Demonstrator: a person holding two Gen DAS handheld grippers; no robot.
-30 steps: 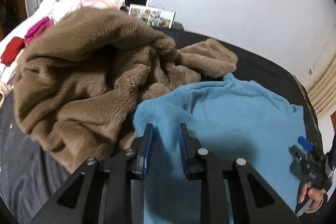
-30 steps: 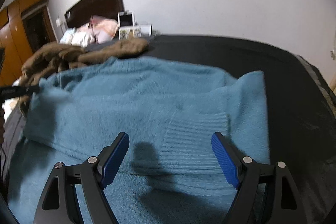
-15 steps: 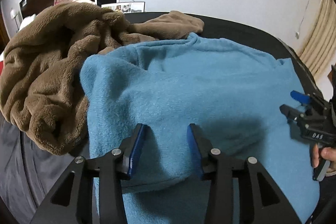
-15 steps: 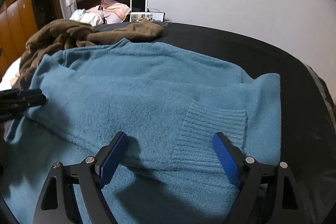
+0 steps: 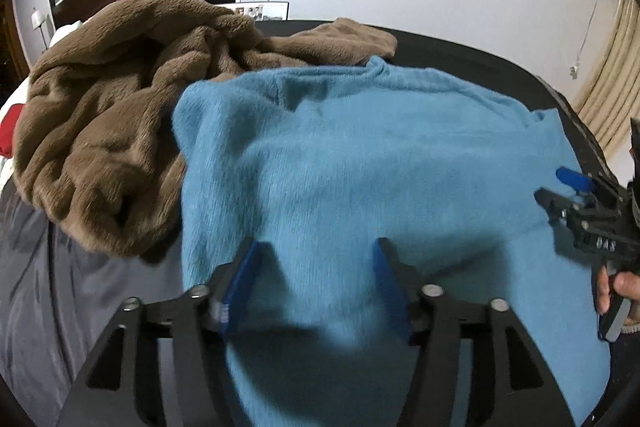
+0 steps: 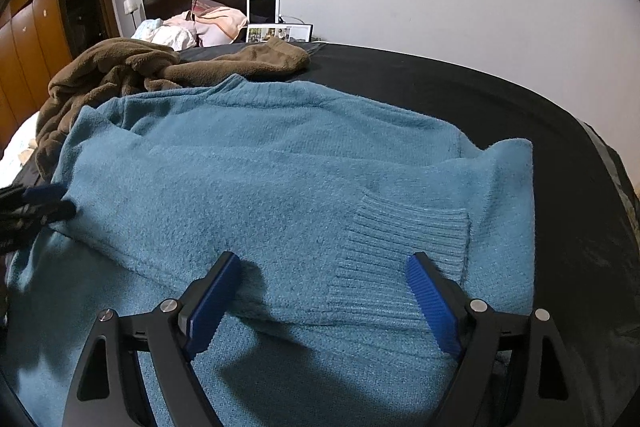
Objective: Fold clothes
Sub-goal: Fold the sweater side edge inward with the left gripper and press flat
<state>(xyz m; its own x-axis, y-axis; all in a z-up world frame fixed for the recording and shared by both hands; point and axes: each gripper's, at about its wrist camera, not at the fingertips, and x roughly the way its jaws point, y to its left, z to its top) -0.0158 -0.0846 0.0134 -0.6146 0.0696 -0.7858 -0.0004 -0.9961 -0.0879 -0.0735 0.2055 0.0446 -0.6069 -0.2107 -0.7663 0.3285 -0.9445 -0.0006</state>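
— Where's the sweater?

— The blue sweater lies spread on the dark bed, one sleeve folded across its front, ribbed cuff just ahead of my right gripper. A brown fleece blanket is heaped against its far left edge.

— And the fingers?

— Both sets spread apart, holding nothing. My left gripper hangs over the sweater's left part; the right one's fingers straddle the cuff.
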